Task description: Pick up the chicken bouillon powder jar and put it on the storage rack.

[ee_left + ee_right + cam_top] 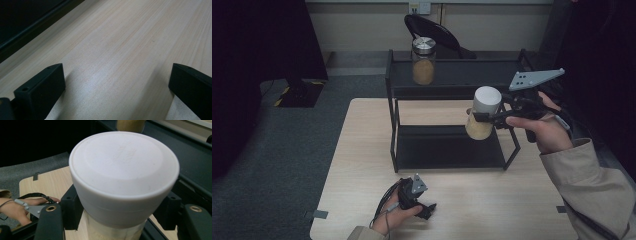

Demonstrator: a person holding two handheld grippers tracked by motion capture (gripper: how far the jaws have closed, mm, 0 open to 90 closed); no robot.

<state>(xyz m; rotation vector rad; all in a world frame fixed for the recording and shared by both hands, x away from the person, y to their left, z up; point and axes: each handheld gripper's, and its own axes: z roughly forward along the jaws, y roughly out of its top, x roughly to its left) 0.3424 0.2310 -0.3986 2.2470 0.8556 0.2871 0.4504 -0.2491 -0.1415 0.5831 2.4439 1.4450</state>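
White-lidded jar (482, 116) sits clenched in your right tool (480, 118), raised beside the black rack (447, 150); your left tool (428, 209) rests released on the bench (492, 205) before that rack.

White-lidded jar (482, 116): clear glass, pale tan granular fill, wide flat white lid (124, 167). Upright, slightly tilted, lifted clear of the black shelf rack (452, 150), near its 3 o'clock end, clamped below the lid from both sides.

matt white plastic lid (124, 172), pale wood-grain table (125, 50), shiny metal cap (424, 45).
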